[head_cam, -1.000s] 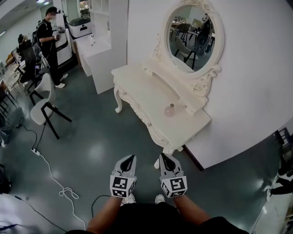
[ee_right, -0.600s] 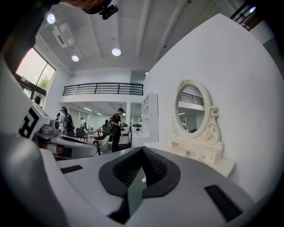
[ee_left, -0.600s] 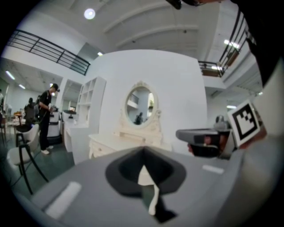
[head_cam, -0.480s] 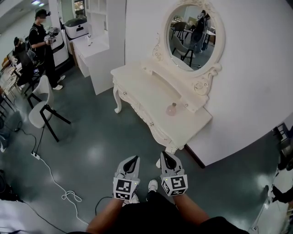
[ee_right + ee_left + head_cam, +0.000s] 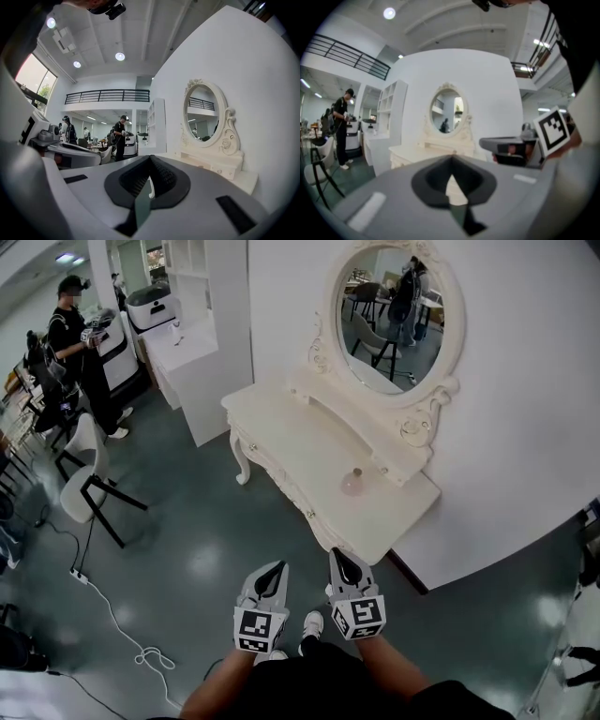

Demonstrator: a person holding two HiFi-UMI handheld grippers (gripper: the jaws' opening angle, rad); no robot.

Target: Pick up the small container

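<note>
The small container (image 5: 352, 482), a pale pink round bottle, stands on the white vanity table (image 5: 281, 442) near its right end, below the oval mirror (image 5: 394, 315). Both grippers hang low in the head view, over the dark floor and short of the table's front corner. My left gripper (image 5: 274, 568) is shut and holds nothing. Beside it my right gripper (image 5: 338, 557) is also shut and empty. The left gripper view looks over closed jaws toward the vanity (image 5: 417, 152); the container is not visible there. The right gripper view shows the mirror (image 5: 202, 115) ahead on the right.
A white cabinet (image 5: 192, 362) stands left of the vanity against the white wall. A white chair (image 5: 84, 460) and a trailing cable (image 5: 112, 615) are on the floor to the left. A person (image 5: 80, 343) stands far back left.
The view has moved a step closer to the vanity, which now sits lower and nearer. Both grippers stay shut, side by side, at the bottom of the view.
</note>
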